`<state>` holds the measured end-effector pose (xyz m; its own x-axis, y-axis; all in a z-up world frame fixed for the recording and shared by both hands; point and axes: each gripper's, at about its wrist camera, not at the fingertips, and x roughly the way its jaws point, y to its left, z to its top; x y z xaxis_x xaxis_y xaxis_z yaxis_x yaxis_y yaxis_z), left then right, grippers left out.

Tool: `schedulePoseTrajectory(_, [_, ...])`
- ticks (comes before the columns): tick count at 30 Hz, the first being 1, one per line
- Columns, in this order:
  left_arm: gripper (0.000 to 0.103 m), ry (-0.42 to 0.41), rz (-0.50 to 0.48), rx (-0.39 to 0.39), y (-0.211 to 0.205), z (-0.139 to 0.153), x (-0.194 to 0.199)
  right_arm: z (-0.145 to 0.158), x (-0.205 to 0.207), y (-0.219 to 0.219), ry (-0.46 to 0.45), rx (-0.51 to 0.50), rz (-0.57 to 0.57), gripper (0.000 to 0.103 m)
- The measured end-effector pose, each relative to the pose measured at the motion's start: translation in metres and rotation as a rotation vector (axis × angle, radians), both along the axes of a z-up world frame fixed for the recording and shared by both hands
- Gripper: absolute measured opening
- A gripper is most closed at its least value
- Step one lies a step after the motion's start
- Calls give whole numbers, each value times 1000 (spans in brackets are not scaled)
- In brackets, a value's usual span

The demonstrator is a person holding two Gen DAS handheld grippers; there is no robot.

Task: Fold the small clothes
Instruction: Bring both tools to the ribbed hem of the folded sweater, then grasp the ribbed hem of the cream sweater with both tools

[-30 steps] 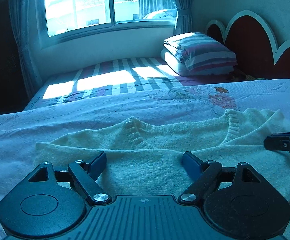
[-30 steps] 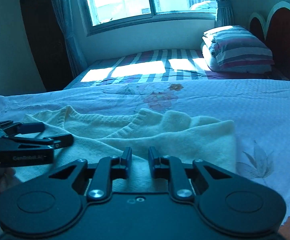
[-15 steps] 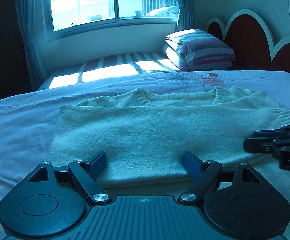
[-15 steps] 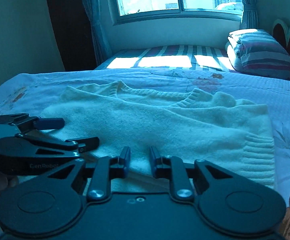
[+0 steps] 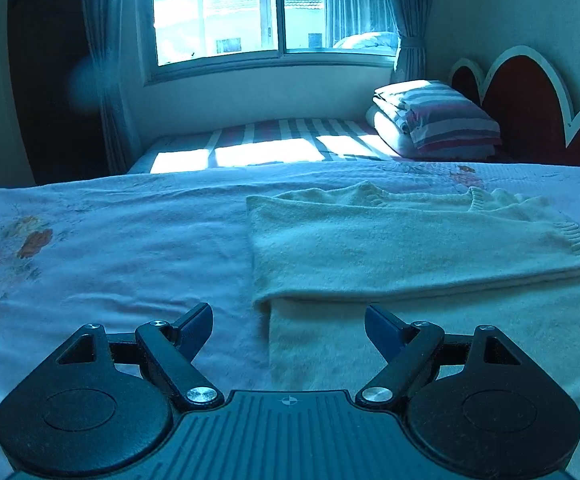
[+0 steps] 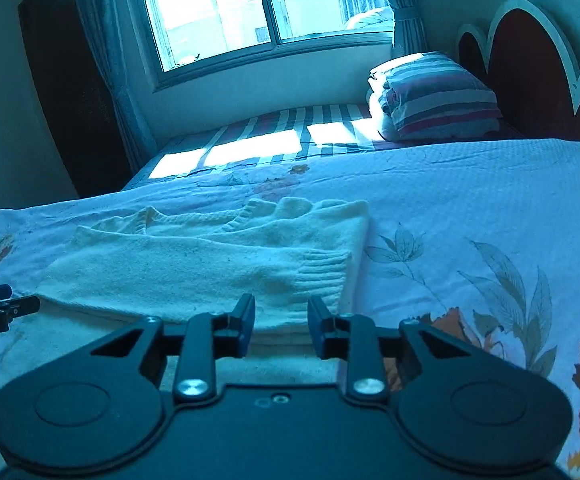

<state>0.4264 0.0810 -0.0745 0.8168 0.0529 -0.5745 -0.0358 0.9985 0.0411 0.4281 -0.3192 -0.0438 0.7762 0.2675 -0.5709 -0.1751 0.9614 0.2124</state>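
The blue cast is dulling every colour, and the near edge of the cream sweater is disappearing behind the gripper bodies in both views, so its lower hem is not showing. The sweater is lying folded on the floral bedspread, its ribbed cuff resting on top at the right end. The left gripper is hanging with its jaws spread wide and nothing between them; only its tips are peeking in at the left edge of the right wrist view. The right gripper is showing a narrow gap, its jaws having just been opening, with the sweater's edge lying beyond them and no cloth pinched.
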Motion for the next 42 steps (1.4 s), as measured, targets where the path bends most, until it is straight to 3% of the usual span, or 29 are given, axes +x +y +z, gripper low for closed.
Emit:
schedulePoseTrajectory(3, [83, 33, 18, -53, 18, -6, -56, 1, -47, -16, 23, 47, -22, 30])
schedulePoseTrajectory(8, [83, 117, -13, -70, 22, -24, -139, -4, -138, -32, 79, 87, -32, 29])
schedulePoseTrajectory(10, [82, 89, -9, -40, 16, -23, -166, -8, -168, -31, 109, 97, -24, 29])
schedulePoseTrajectory(16, [82, 108, 2, -101, 8, -20, -213, -19, -232, -3, 156, 37, -14, 29])
schedulePoseTrajectory(21, [82, 153, -20, -124, 8, -28, -253, -24, -273, 0, 172, 90, -29, 31])
schedulePoseTrajectory(23, [67, 188, -27, -172, 13, -33, -265, -27, -287, -4, 193, 91, -46, 31])
schedulePoseTrajectory(27, [67, 197, -52, -233, 23, -33, -279, -36, -308, -21, 239, 175, -90, 31])
schedulePoseTrajectory(36, [62, 236, -89, -539, 53, -43, -270, -55, -311, -66, 269, 483, -174, 31])
schedulePoseTrajectory(38, [57, 249, -96, -645, 61, -48, -270, -64, -310, -73, 295, 590, -150, 31])
schedulePoseTrajectory(39, [48, 264, -94, -718, 65, -54, -270, -67, -310, -75, 304, 622, -138, 31])
schedulePoseTrajectory(42, [45, 259, -78, -830, 74, -70, -273, -77, -312, -74, 337, 700, -94, 31])
